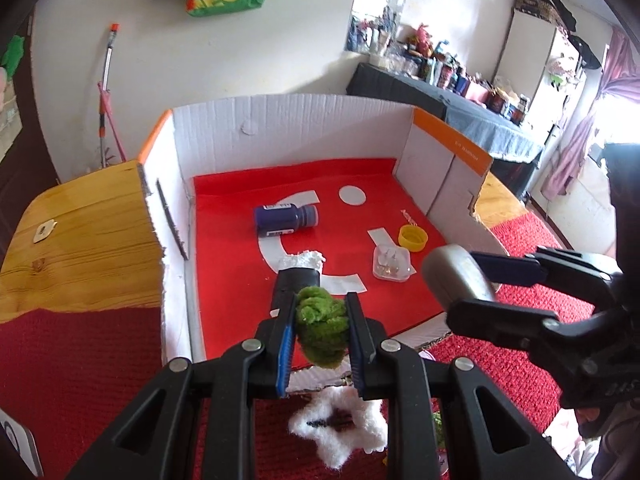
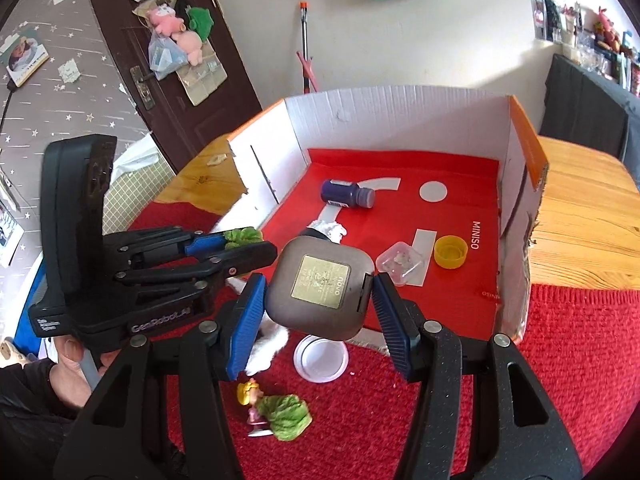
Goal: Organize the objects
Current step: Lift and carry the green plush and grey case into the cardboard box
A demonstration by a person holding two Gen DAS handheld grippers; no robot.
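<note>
Right wrist view: right gripper [image 2: 320, 292] clamps a rigid, smooth compact [image 2: 320, 284] by its sides above the box's [image 2: 400, 120] near edge; left gripper [image 1: 320, 322] pinches a soft, light green scrunchie [image 1: 320, 324].

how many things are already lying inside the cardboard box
4: a purple bottle at the back, a yellow cap on the right, a clear plastic case beside it, and a black tube with white fluff near the front. More may be hidden behind the held compact.

1 bottle [image 2: 347, 195], 1 yellow cap [image 2: 451, 252], 1 figurine [image 2: 276, 410], 1 white lid [image 2: 321, 358]
</note>
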